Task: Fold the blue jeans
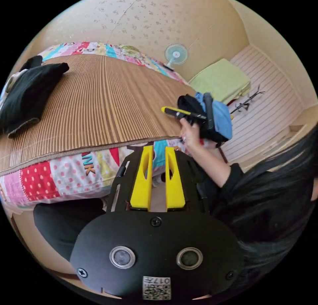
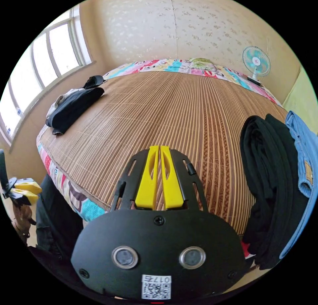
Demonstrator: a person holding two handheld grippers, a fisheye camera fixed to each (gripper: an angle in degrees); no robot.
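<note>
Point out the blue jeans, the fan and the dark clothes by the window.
blue jeans (image 2: 303, 159), right gripper view, denim near the patch
fan (image 2: 256, 61), right gripper view, round head
dark clothes (image 2: 74, 107), right gripper view, top garment's middle

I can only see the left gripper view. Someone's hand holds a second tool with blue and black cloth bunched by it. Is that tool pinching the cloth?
Observer: No. In the right gripper view the right gripper has its jaws together over the bare mat, with nothing between them.
Operator: Then where are the jeans?
Observer: The blue jeans hang at that view's edge, next to the black clothes. A tan patch shows on the jeans.
Operator: Anything else I'm missing?
Observer: A window on the wall by the bed, near the dark pile.
</note>
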